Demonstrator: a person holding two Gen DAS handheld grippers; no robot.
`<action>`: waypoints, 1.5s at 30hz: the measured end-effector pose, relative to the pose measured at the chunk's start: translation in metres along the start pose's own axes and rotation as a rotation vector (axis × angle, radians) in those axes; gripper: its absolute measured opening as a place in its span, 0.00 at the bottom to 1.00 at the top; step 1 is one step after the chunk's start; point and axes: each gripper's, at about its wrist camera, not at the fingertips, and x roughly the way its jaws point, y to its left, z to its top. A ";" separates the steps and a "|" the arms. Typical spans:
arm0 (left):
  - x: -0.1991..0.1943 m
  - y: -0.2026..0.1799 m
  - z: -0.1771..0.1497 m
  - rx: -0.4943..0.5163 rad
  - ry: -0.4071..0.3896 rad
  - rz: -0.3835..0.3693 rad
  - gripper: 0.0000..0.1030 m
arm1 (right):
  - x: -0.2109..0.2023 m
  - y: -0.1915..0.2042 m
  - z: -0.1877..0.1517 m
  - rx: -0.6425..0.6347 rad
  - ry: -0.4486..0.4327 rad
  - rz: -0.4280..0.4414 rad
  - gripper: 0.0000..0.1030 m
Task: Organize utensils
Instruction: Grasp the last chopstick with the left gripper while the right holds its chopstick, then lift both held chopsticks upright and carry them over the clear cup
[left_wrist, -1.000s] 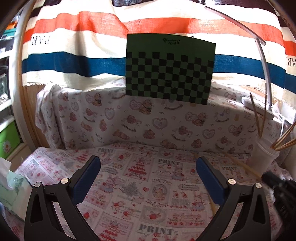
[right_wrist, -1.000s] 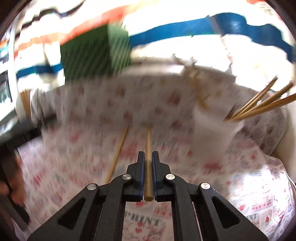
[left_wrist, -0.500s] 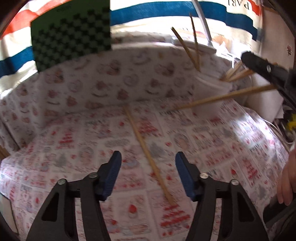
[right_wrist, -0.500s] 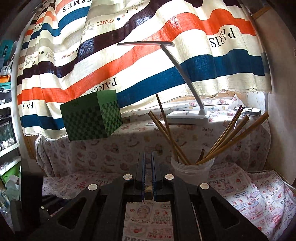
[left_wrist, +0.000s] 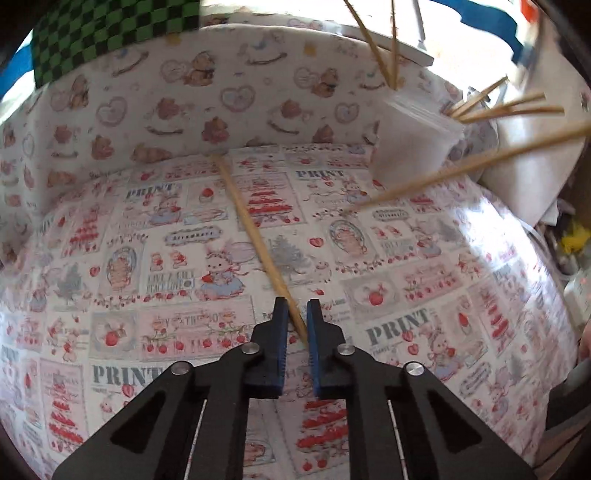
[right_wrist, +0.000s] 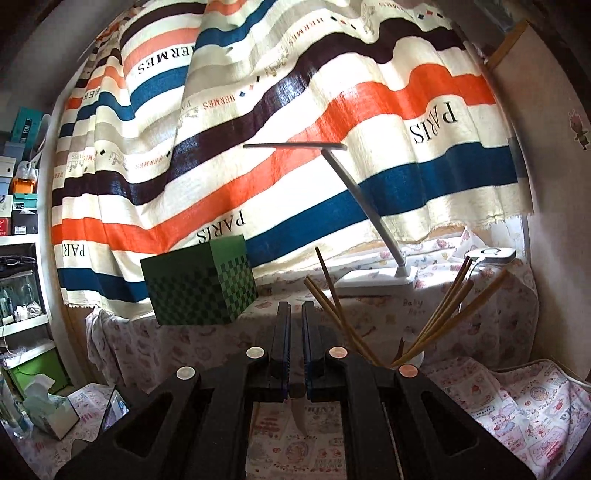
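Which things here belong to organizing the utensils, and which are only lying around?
Belong:
chopstick on the cloth
chopstick in the right gripper
white cup of chopsticks

Lying about:
green checkered box
desk lamp
tissue box

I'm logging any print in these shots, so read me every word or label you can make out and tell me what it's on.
"PRINT": tablecloth, repeated on several panels.
"PARIS": striped cloth, upside down, also lower left.
"HERMES": same striped cloth, small repeats, upside down.
"Baby": shelf cover; the word under it is blurred.
Small captions in the tablecloth panels: too blurred.
Labels on the shelf boxes: too small.
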 end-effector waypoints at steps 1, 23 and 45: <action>-0.002 0.004 0.000 -0.024 -0.012 0.010 0.05 | -0.004 0.002 0.001 -0.010 -0.016 0.007 0.06; -0.125 0.034 0.012 -0.072 -0.567 0.118 0.00 | -0.019 0.020 0.005 -0.048 -0.050 0.176 0.06; -0.108 0.045 0.009 -0.135 -0.501 0.113 0.00 | -0.001 0.026 -0.013 -0.065 0.008 0.198 0.07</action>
